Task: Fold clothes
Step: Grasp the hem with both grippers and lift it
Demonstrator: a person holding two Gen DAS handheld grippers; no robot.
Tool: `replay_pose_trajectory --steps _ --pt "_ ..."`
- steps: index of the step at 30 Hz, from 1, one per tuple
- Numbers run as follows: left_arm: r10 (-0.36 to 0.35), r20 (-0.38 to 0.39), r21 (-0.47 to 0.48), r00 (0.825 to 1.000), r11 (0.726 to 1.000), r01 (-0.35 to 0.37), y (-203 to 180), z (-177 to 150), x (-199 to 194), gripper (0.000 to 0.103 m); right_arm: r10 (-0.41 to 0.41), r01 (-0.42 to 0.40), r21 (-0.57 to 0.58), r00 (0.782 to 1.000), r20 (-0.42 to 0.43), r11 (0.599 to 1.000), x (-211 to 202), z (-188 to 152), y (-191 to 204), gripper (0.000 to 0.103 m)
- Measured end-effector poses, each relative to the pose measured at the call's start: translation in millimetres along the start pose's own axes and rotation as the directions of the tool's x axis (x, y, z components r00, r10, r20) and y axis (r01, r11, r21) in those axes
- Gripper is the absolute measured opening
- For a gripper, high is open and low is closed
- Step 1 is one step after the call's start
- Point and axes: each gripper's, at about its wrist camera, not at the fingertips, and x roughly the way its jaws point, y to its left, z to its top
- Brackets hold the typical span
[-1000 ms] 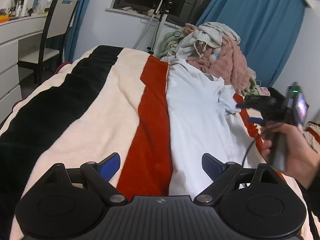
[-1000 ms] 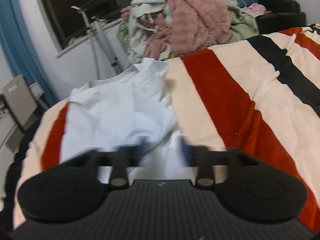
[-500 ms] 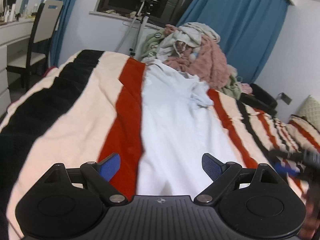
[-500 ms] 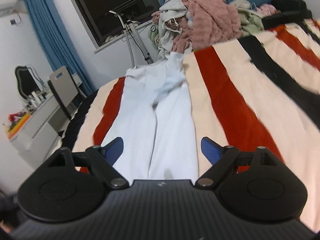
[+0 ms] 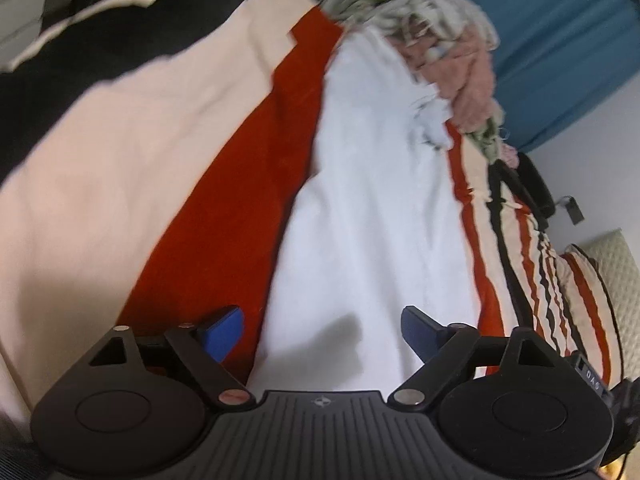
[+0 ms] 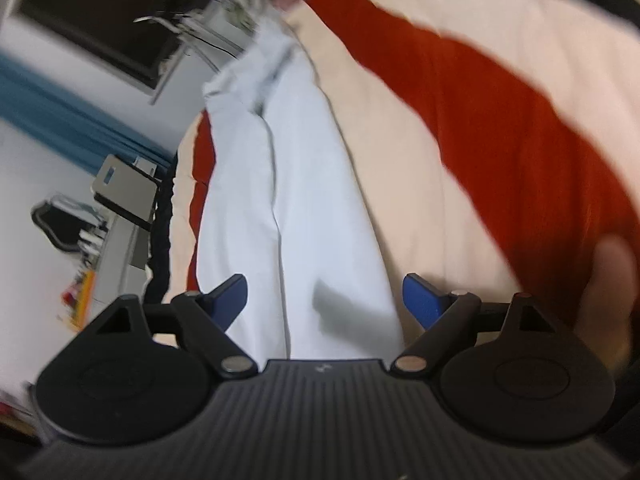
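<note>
A long white garment (image 5: 372, 208) lies stretched out along the striped bed cover (image 5: 132, 168), running away from me toward the clothes heap. My left gripper (image 5: 322, 330) hovers over its near end, its blue-tipped jaws closing slowly with only the cloth below them and nothing pinched. In the right wrist view the same white garment (image 6: 296, 184) shows a long fold line down its middle. Over its near end hangs my right gripper (image 6: 324, 296), open and holding nothing.
A heap of unfolded clothes (image 5: 444, 44), pink and pale, sits at the far end of the bed before blue curtains (image 5: 560, 40). A chair (image 6: 124, 188) and a cluttered desk stand beside the bed. Striped pillows (image 5: 576, 280) lie to the right.
Both views have tilted and dipped toward the near end of the white garment. The right gripper has swung back from the far sleeve area and opened wide. The other hand left the left view.
</note>
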Motion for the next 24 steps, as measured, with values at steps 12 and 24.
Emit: replay_pose_trajectory --steps 12,24 --pt "-0.066 0.004 -0.080 0.998 0.995 0.066 9 -13 -5 0.038 0.059 -0.051 0.068 0.990 -0.125 0.996 2 -18 -12 0.042" --pt "-0.040 -0.076 -0.076 0.996 0.997 0.034 7 -19 5 0.050 -0.024 0.029 0.029 0.987 -0.159 0.999 0 -38 -9 0.042"
